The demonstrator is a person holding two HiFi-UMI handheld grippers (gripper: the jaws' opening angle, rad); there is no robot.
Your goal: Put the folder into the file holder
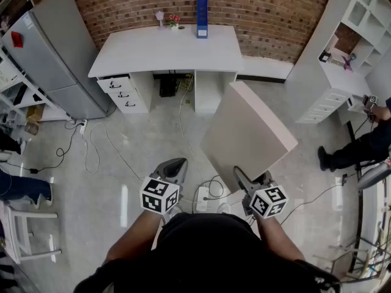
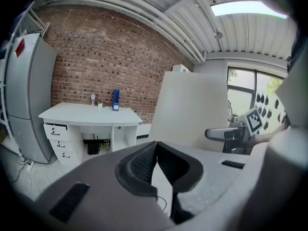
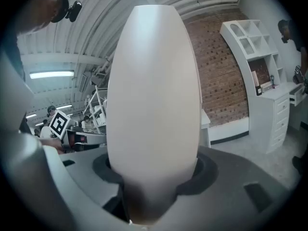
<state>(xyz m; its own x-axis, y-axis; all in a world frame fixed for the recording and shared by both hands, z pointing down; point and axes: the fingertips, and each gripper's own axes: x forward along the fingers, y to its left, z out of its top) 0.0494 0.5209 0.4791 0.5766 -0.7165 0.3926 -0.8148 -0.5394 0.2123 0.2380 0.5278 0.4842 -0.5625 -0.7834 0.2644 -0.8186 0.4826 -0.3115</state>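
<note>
My right gripper [image 1: 244, 182] is shut on a thick beige folder [image 1: 247, 136], which I carry in the air above the floor, its spine [image 3: 154, 105] filling the right gripper view. The left gripper [image 1: 174, 170] is shut with nothing between its fingers, to the left of the folder. The folder [image 2: 192, 109] also shows to the right in the left gripper view. A blue file holder [image 1: 202, 16] stands upright at the back of the white desk [image 1: 168, 50], far ahead of both grippers; it appears small as the file holder [image 2: 116, 100] in the left gripper view.
The white desk has drawers [image 1: 119, 90] at its left; a small flower pot [image 1: 175, 21] stands beside the file holder. A grey cabinet [image 1: 52, 54] stands left, white shelving [image 1: 348, 54] right. Cables and a power strip [image 1: 201, 198] lie on the floor. A person [image 1: 360, 148] sits at the right.
</note>
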